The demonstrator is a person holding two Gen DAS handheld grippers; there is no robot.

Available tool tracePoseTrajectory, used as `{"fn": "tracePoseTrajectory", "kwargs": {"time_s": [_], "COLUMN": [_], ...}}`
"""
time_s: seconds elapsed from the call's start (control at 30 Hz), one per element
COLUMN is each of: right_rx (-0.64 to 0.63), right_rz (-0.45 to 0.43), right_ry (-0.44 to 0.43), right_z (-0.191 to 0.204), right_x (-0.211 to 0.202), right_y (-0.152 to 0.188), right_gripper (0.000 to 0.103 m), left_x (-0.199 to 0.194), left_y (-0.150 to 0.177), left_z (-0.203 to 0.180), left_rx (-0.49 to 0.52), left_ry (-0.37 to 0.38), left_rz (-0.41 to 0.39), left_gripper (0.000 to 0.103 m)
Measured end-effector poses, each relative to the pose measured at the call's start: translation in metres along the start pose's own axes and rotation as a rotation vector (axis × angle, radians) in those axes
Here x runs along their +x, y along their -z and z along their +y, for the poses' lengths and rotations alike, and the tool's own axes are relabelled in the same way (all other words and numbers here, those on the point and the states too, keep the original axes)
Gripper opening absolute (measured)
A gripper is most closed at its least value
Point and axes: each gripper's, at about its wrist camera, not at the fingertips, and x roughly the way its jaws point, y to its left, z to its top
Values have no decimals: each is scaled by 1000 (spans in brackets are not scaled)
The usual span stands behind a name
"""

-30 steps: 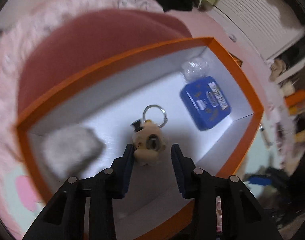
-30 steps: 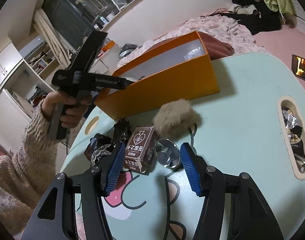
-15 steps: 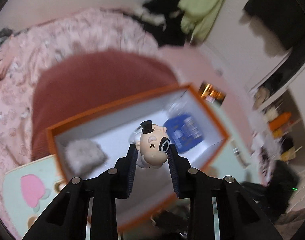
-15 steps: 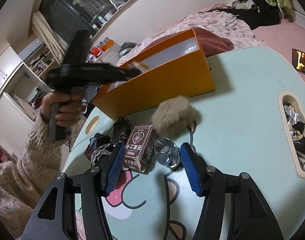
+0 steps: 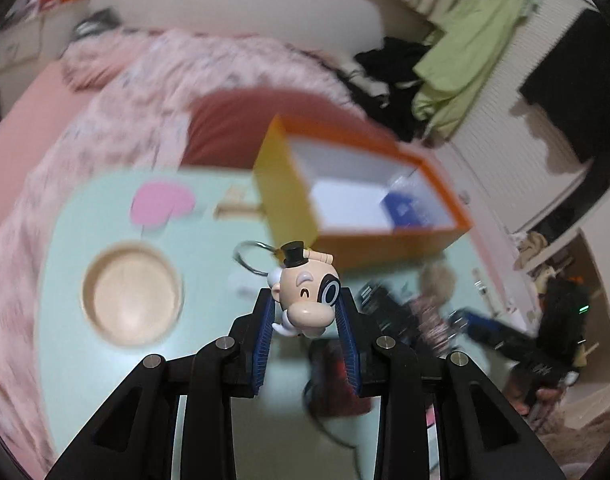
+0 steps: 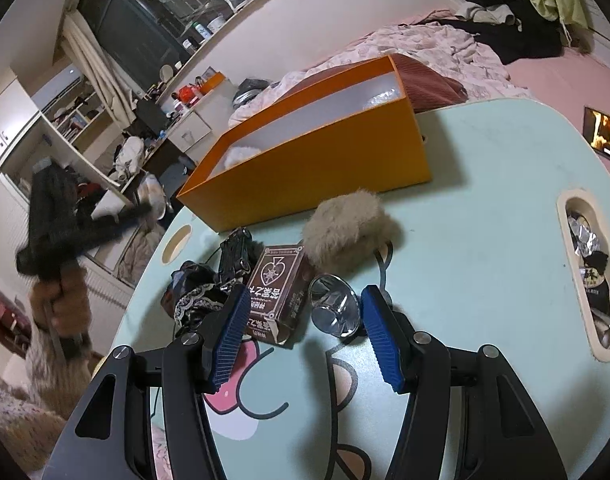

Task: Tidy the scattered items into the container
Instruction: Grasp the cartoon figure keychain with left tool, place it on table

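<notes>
The left hand-held gripper (image 5: 305,320) is clamping a cartoon-head keychain (image 5: 305,296), the orange box (image 5: 365,196) lying beyond it. The right hand-held gripper (image 6: 303,330) is hovering with fingers apart over a spade-marked card pack (image 6: 277,292), its Chinese lettering unreadable, and a metal cup (image 6: 335,310).

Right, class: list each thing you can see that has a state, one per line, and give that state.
Left tongs: shut on the cartoon-head keyring figure, held off the table.
Right tongs: open, empty, above the table.
Orange cardboard box: lidless, upright on the mint-green table.
Brown playing-card box: lying flat on the table.
Beige furry pouch: resting on the table, outside the box.
Small shiny metal cup: tipped on its side.
</notes>
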Motion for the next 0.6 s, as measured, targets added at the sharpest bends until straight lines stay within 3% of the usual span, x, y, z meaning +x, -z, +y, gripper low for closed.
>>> {"fn": "tracePoseTrajectory", "kwargs": {"time_s": [0.1, 0.23, 0.3, 0.33, 0.37, 0.47, 0.53, 0.6], "right_rx": [-35, -67, -64, -63, -69, -90, -79, -50], "right_rz": [-1, -3, 1, 9, 20, 36, 50, 74], "right_ry": [15, 14, -18, -43, -59, -50, -52, -67], "right_z": [9, 22, 26, 28, 32, 43, 48, 51], "right_x": [1, 4, 7, 9, 11, 21, 30, 43], "right_y": [-4, -19, -32, -40, -49, -75, -94, -112], "right_gripper": [58, 58, 58, 58, 58, 58, 68, 72], "left_x": [11, 13, 14, 14, 14, 13, 10, 10], "left_y": [22, 37, 41, 43, 46, 50, 53, 57], "left_z": [-5, -21, -26, -28, -29, -30, -31, -34], "left_rx": [5, 43, 60, 69, 76, 77, 74, 78], "left_ry": [4, 74, 71, 65, 60, 41, 26, 7], "left_rz": [8, 1, -2, -4, -7, -26, -48, -71], "left_gripper": [29, 33, 45, 59, 67, 75, 81, 88]}}
